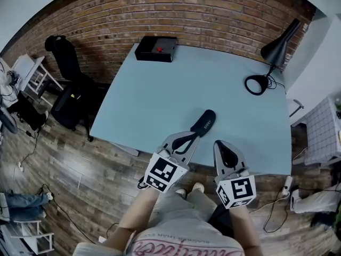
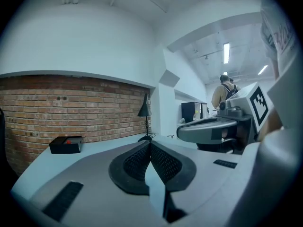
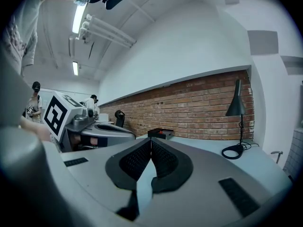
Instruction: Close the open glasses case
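Left gripper (image 1: 195, 136), right gripper (image 1: 219, 143): both pressed together, empty.
I might just shove the glasses case (image 1: 204, 122) along instead of folding it.

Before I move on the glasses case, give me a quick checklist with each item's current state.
1. Left tool empty: ok, jaws together, nothing between them.
2. Right tool empty: ok, jaws together, nothing between them.
3. Case within reach: ok, it lies on the table just ahead of the left tool.
4. Case lid open: cannot tell; from above it looks like one dark oblong.
5. Left tool touching case: cannot tell.
6. Obstacles near case: ok, box and lamp stand far off.
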### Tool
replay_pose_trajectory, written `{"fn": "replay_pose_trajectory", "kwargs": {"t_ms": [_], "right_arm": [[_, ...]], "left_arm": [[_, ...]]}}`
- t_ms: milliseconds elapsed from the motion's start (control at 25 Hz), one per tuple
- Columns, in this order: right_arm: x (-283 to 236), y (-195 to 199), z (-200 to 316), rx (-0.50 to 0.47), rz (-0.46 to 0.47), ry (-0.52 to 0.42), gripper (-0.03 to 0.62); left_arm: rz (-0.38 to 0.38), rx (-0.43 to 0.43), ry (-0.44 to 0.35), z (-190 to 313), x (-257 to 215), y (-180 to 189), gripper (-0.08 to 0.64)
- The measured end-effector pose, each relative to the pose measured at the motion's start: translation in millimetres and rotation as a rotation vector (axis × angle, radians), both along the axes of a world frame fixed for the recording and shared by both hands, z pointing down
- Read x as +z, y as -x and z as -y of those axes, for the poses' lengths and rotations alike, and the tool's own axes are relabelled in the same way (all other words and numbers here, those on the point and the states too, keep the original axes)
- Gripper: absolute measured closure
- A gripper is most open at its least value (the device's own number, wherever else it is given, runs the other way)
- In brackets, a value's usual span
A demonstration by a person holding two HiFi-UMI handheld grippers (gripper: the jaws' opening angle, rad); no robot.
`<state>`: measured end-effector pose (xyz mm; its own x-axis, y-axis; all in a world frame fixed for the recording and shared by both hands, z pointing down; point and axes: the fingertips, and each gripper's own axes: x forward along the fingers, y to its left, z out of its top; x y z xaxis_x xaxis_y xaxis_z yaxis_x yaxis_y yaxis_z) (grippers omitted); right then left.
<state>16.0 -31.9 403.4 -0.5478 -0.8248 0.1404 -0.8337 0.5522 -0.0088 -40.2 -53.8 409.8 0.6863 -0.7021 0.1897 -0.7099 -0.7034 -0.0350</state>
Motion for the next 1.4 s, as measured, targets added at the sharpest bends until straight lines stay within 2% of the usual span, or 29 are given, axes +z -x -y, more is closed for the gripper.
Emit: {"fn": "replay_pose_trajectory", "kwargs": {"t_ms": [240, 320, 440, 520, 640, 760, 960, 1080, 1280, 1400], "right_arm": [[11, -14, 38, -0.008, -0.004, 0.017, 0.574], [14, -19, 52, -0.019, -0.008, 0.02, 0.574], [18, -25, 73, -0.035, -0.013, 0.023, 0.574], [23, -27, 85, -0.048, -0.021, 0.029, 0.574], [32, -27, 99, -0.075, -0.035, 0.047, 0.574], [41, -27, 107, -0.097, -0.044, 0.065, 0.574], [66, -26, 117, -0.099, -0.076, 0.131, 0.574], [84, -24, 121, -0.101, -0.114, 0.161, 0.574], [117, -19, 131, -0.075, -0.164, 0.202, 0.574], [155, -20, 135, -0.032, -0.194, 0.298, 0.574]], "left_arm": [[0.019, 0.016, 0.076, 36, 25, -10, 0.551], [0.053, 0.022, 0.099, 48, 37, -15, 0.512], [0.111, 0.036, 0.149, 67, 59, -24, 0.408], [0.131, 0.043, 0.192, 79, 72, -30, 0.391], [0.147, 0.059, 0.284, 96, 97, -37, 0.35], [0.166, 0.083, 0.39, 112, 122, -38, 0.344], [0.16, 0.173, 0.618, 126, 160, -35, 0.319], [0.185, 0.23, 0.724, 127, 180, -36, 0.308], [0.231, 0.289, 0.841, 132, 209, -37, 0.29], [0.221, 0.291, 0.882, 134, 219, -37, 0.29]]}}
